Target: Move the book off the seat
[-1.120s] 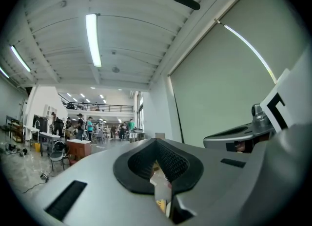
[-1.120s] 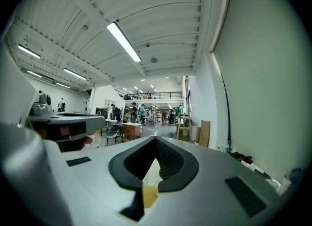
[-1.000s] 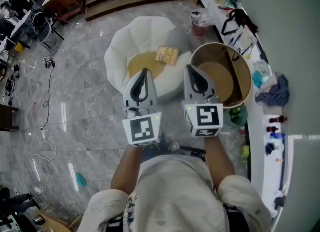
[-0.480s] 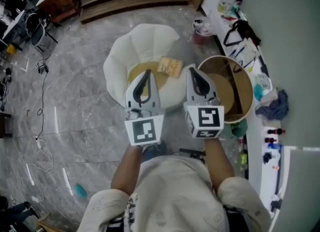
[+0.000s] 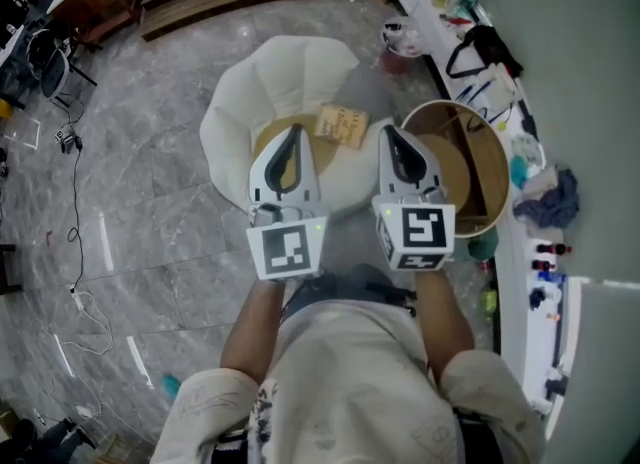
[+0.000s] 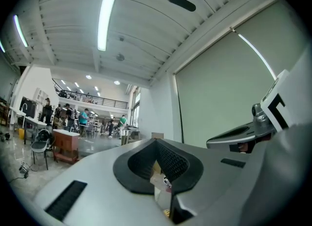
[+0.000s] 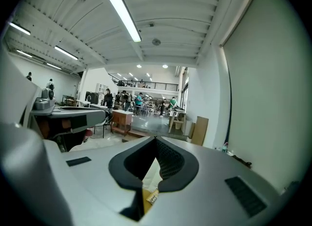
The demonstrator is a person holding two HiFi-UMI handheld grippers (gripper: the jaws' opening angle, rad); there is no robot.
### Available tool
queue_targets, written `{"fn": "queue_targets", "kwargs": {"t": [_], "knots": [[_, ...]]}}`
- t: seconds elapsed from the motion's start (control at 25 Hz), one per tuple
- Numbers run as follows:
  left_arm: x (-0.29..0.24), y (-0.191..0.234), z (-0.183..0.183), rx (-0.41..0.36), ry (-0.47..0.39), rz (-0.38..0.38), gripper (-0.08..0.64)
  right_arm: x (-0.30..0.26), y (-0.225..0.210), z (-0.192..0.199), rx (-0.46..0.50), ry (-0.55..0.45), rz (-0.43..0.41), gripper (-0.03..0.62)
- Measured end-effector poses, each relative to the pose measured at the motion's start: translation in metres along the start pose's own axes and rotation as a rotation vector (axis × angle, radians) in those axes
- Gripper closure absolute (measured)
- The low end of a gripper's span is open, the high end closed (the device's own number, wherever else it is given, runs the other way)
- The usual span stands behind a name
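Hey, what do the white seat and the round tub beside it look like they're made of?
Seat: probably soft matte white upholstery, judging by its puffy scalloped lobes. Round tub: apparently wood or veneer, brown with a thin curved wall; grain too small to tell.

A round brown tub (image 5: 487, 165) stands open on the grey marble floor (image 5: 150, 152); a blue cloth (image 5: 548, 200) lies on the cluttered white counter (image 5: 522, 312)
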State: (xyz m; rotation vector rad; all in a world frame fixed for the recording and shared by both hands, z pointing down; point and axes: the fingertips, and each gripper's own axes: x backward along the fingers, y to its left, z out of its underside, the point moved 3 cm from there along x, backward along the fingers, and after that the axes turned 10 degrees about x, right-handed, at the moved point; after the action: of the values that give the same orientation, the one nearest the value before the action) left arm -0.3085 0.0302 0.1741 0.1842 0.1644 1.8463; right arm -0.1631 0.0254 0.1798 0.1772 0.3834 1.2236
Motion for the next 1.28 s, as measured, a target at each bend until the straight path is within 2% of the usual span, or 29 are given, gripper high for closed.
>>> {"fn": "queue_targets", "kwargs": {"t": [0.44,0.72,0.96,1.12,1.28], "knots": [[-0.052,0.004,0.02,-0.047,0.038,0.018,0.558,-0.047,-0.02,0.022,-0.052,0.029,0.002,0.588],[-0.119,-0.004,0.048,-0.055,0.074,0.032,0.558,-0.1,-0.057,0.047,-0.1,0.061,-0.006,0.588],[-0.188,-0.014,0.084,-0.076,0.126,0.027,0.558,-0.156,-0.093,0.085,-0.121,0.109,-0.026,0.588],[-0.226,-0.025,0.111,-0.101,0.151,0.034,0.558,-0.188,-0.111,0.12,-0.126,0.14,-0.043,0.588],[-0.256,-0.026,0.144,-0.093,0.185,0.016,0.558,-0.216,-0.125,0.161,-0.146,0.189,-0.067,0.588]]}}
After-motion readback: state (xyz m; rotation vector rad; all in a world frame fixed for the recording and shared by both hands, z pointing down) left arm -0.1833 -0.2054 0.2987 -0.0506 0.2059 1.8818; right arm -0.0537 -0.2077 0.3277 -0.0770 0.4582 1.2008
